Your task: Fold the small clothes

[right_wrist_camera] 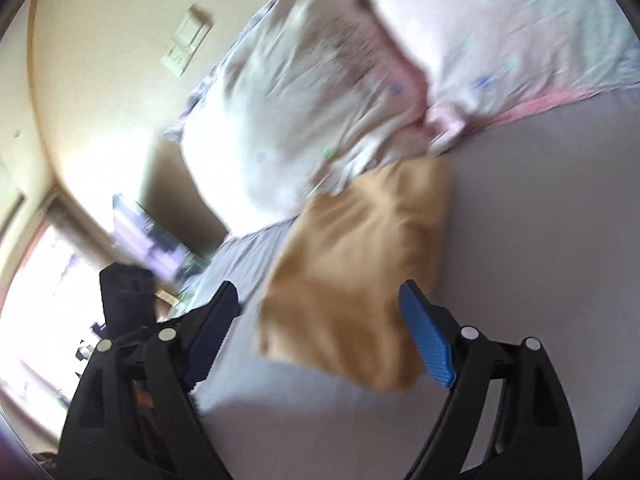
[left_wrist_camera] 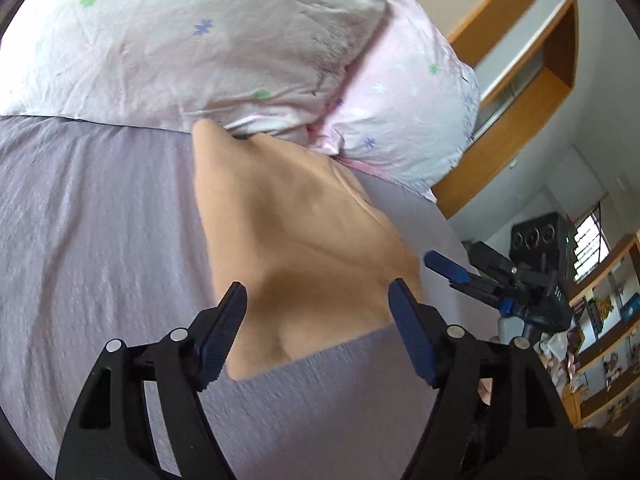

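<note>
A small tan garment (left_wrist_camera: 288,232) lies folded flat on the lilac bed sheet (left_wrist_camera: 88,240), its far corner touching the pillows. My left gripper (left_wrist_camera: 318,294) is open and empty, hovering over the garment's near edge. The right gripper's blue fingertips (left_wrist_camera: 444,266) show at the garment's right edge in the left wrist view. In the blurred right wrist view the garment (right_wrist_camera: 356,276) lies ahead of my open, empty right gripper (right_wrist_camera: 320,294), above the sheet (right_wrist_camera: 540,220).
Two pale floral pillows (left_wrist_camera: 208,40) (left_wrist_camera: 404,112) sit at the head of the bed; they also show in the right wrist view (right_wrist_camera: 312,100). A wooden headboard (left_wrist_camera: 516,120) and shelves (left_wrist_camera: 604,340) stand to the right. A wall and window (right_wrist_camera: 40,300) lie left.
</note>
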